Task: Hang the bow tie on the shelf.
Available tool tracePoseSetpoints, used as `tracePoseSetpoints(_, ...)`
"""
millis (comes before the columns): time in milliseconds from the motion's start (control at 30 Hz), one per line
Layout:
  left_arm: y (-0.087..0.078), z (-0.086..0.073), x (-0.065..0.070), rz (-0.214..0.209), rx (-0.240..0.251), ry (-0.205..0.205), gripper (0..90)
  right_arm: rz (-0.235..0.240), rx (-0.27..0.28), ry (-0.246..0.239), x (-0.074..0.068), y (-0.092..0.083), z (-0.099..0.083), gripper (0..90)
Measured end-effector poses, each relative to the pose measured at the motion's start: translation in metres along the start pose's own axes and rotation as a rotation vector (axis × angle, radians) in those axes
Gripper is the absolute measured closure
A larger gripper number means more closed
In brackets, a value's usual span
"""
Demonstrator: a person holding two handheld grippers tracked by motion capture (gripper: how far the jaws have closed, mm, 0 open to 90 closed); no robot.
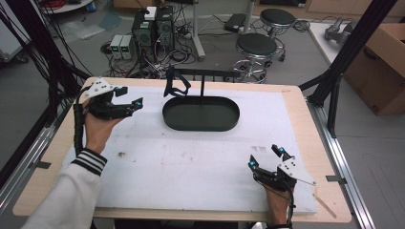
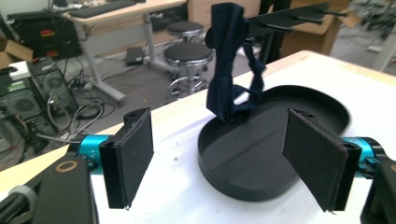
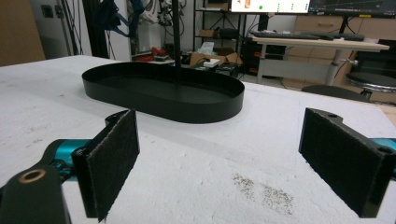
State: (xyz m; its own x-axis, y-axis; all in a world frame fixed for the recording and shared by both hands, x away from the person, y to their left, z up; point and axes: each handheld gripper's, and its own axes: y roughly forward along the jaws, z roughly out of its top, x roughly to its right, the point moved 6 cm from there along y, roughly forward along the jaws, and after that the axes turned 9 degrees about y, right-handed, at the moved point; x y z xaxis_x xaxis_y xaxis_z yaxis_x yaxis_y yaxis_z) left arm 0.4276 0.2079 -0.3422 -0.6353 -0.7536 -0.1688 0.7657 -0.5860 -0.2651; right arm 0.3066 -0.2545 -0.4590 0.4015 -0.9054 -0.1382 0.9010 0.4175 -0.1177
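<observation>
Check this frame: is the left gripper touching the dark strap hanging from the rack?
Apart. The left gripper view shows the left gripper with jaws wide open, and the dark strap hanging well beyond them over the black tray.

Matt black tray point(image 1: 201, 125); rough white foam sheet point(image 1: 191, 162).

A strap point(image 1: 174, 85) hangs from the rack point(image 1: 203, 74), seemingly over the tray point(image 1: 200, 125).

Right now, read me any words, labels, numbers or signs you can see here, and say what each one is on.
No text can be read.
Monitor at the back, right gripper view: coloured screen content, too small and blurred.
Computer towers on the floor: pale patches, unreadable.
Black tray, both grippers: no markings.
</observation>
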Motion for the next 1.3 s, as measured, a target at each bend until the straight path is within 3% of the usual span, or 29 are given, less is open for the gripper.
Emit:
tracePoseSetpoints(200,-0.025,-0.023,0.007,-0.03,0.027,0.002,22.6,0.001,0.003,0.003,0.001,0.0,0.0,11.2)
tracePoseSetpoints(333,-0.037,-0.043,0.015,-0.028,0.034,0.003,22.2,-0.001,0.006,0.001,0.0,0.0,0.0,11.2)
tracePoseSetpoints(667,-0.063,-0.093,0.035,0.049,0.067,0.001,22.1,-0.003,0.008,0.004,0.001,-0.001,0.0,11.2)
tracePoseSetpoints(933,-0.071,-0.116,0.049,0.059,0.091,0.003,22.4,-0.002,0.009,0.0,0.001,-0.001,0.0,11.2)
tracePoseSetpoints(1033,-0.074,-0.123,0.05,0.062,0.109,-0.021,22.5,-0.004,0.01,0.002,0.0,-0.001,0.0,11.2)
tracePoseSetpoints(1300,-0.077,-0.134,0.052,0.069,0.111,-0.021,22.3,-0.011,0.013,-0.007,0.0,-0.001,0.0,11.2)
